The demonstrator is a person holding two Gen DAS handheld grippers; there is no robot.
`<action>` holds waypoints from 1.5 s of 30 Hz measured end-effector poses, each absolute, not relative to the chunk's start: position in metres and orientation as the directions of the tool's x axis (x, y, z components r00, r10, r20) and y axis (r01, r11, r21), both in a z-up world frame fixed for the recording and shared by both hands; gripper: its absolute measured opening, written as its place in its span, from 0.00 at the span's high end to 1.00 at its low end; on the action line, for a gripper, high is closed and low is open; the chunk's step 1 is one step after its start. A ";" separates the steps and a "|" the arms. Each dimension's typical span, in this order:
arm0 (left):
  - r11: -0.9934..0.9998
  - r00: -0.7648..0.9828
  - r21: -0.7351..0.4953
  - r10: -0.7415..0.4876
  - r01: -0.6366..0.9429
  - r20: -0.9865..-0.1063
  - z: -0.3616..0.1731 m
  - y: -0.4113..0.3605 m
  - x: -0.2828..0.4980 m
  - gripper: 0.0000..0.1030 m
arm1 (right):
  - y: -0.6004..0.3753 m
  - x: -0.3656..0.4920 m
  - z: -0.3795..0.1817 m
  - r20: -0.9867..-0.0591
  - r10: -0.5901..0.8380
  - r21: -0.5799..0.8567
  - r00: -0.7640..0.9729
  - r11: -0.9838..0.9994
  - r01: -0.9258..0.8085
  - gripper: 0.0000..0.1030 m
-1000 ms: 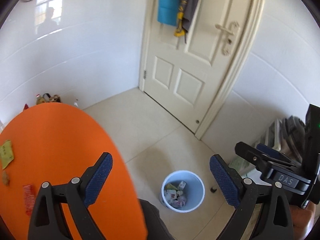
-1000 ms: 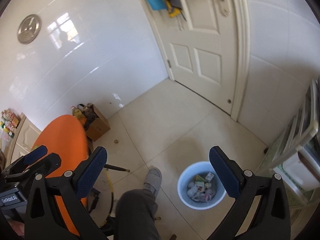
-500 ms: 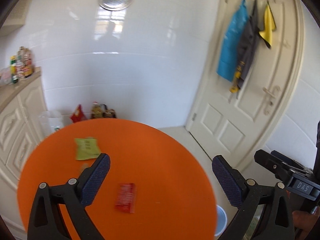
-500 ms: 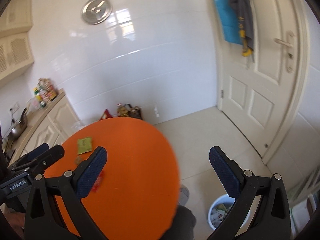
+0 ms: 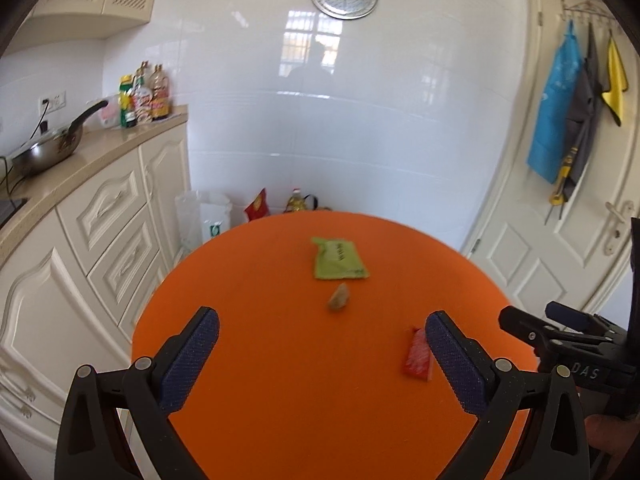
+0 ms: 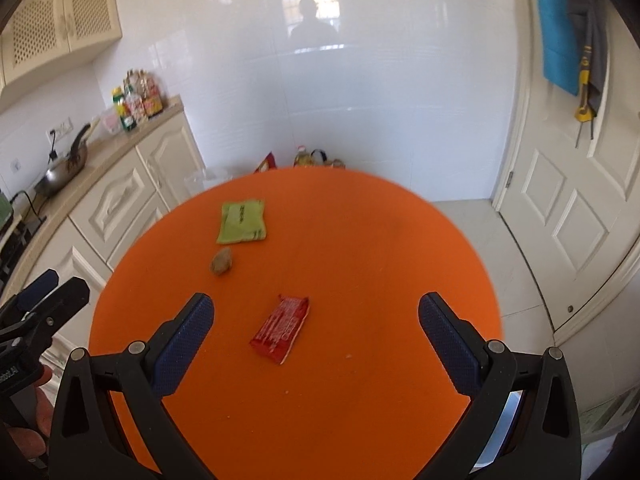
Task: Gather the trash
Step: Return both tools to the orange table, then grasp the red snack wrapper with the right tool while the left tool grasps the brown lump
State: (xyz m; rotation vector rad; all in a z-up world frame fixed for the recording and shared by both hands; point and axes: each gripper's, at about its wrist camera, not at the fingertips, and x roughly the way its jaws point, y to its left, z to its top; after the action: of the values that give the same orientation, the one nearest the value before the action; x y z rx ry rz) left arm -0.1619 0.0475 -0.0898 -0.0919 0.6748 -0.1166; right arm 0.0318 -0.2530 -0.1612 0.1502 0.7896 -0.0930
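A round orange table (image 5: 280, 360) (image 6: 360, 240) carries three pieces of trash. A green packet (image 5: 338, 258) (image 6: 242, 222) lies at the far side. A small brown crumpled lump (image 5: 339, 303) (image 6: 222, 261) lies just in front of it. A red wrapper (image 5: 417, 356) (image 6: 281, 328) lies nearest. My left gripper (image 5: 320, 356) is open and empty above the table, the red wrapper beside its right finger. My right gripper (image 6: 314, 334) is open and empty, the red wrapper between its fingers in view but below them.
Cream cabinets (image 5: 80, 240) with a counter, a pan (image 5: 48, 148) and bottles (image 5: 146, 94) stand at the left. Bags and a bottle (image 5: 296, 204) sit on the floor behind the table. A white door (image 6: 580, 200) with hanging cloths is at the right.
Both grippers have swung up and left from the floor bin to face the orange table. The bin has left both views and the trash now lies ahead of the open fingers.
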 end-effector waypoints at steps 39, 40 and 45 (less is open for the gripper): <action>0.984 0.652 -0.139 -0.179 0.113 -0.737 -0.157 0.034 0.054 0.01 | -0.233 0.102 -0.254 -0.816 0.085 0.110 0.572 0.994 0.008 0.94; 0.984 0.650 -0.136 -0.178 0.115 -0.739 -0.158 0.033 0.059 0.01 | -0.234 0.102 -0.253 -0.813 0.091 0.115 0.575 0.993 0.006 0.94; 0.984 0.643 -0.121 -0.177 0.130 -0.745 -0.164 0.016 0.083 0.01 | -0.244 0.108 -0.243 -0.793 0.114 0.146 0.598 0.989 0.005 0.94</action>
State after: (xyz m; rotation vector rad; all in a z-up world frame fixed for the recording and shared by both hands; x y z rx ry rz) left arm 0.0833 0.0158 -0.1642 -0.0583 0.8545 -0.1751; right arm 0.1085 -0.2438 -0.2434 0.1383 0.9279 0.0633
